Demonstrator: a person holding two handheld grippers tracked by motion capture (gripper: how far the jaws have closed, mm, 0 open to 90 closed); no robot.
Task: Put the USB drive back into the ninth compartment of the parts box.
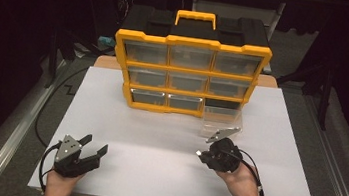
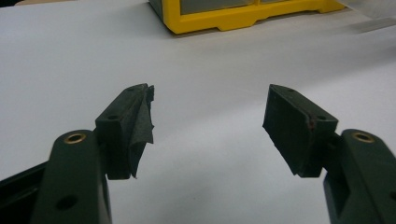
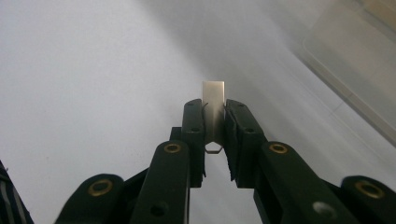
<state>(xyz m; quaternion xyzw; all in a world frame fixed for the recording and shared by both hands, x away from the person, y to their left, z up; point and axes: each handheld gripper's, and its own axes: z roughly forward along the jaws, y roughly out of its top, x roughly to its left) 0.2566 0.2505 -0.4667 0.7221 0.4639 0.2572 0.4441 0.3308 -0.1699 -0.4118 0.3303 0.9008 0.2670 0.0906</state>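
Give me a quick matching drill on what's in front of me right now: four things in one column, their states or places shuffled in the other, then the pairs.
Things:
1. left gripper
2. right gripper
3. clear drawer
4. yellow organizer

States or places:
A. pulled out, lying on the table beside the cabinet's bottom right slot
B. fingers spread, nothing between them
C. standing at the far side of the table
D. shut on a small metal piece

Pairs: 1-B, 2-D, 3-A, 4-C
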